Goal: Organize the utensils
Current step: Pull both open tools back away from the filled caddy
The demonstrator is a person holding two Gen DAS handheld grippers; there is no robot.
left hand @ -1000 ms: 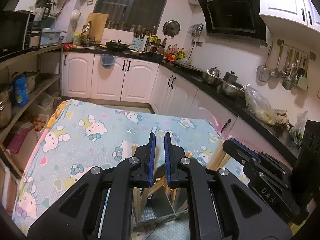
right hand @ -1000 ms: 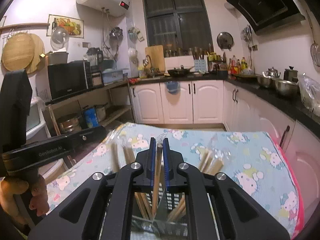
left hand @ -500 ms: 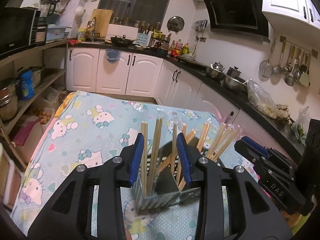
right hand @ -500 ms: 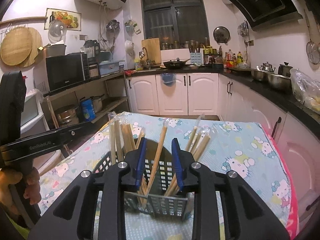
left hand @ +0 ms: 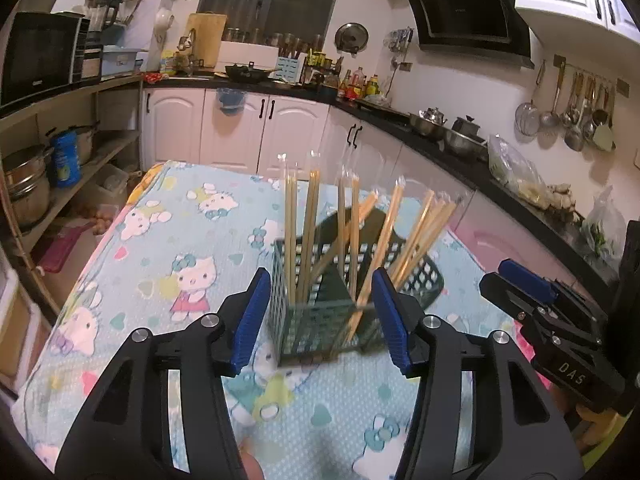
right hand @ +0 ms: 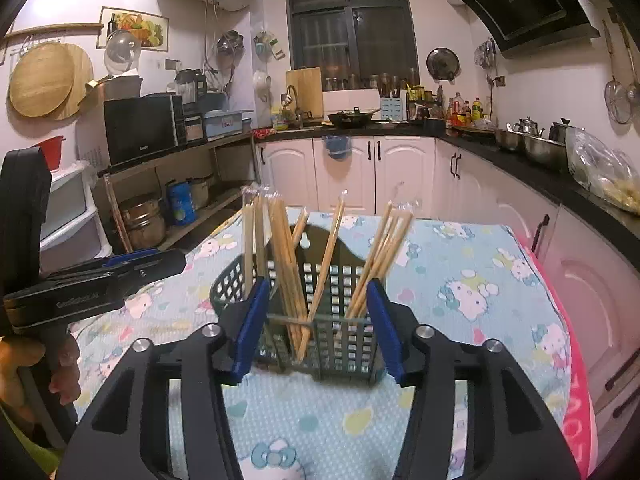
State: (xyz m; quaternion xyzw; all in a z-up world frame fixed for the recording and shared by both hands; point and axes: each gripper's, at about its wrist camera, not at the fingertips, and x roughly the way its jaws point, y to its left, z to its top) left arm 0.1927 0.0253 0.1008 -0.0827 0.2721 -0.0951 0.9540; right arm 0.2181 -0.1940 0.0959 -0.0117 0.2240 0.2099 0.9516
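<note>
A dark green slotted utensil basket [left hand: 320, 320] stands on the Hello Kitty tablecloth [left hand: 180, 248]. Several wrapped wooden chopsticks [left hand: 304, 236] stand upright or lean in it. My left gripper [left hand: 322, 318] is open and empty, its blue pads on either side of the basket's near end, a little short of it. My right gripper [right hand: 316, 324] is open and empty in front of the same basket [right hand: 340, 336], with the chopsticks [right hand: 280, 256] just beyond the pads. Each gripper shows at the edge of the other's view.
The table sits in a kitchen with white cabinets [left hand: 240, 132] behind and a black counter [left hand: 520, 192] along the right. Open shelves with pots [right hand: 144, 220] stand at the left. The table's pink right edge [right hand: 576, 360] is close to the cabinets.
Both grippers have opened, the right letting go of a chopstick, and drawn back and up from the basket. The chopsticks now stand free in it.
</note>
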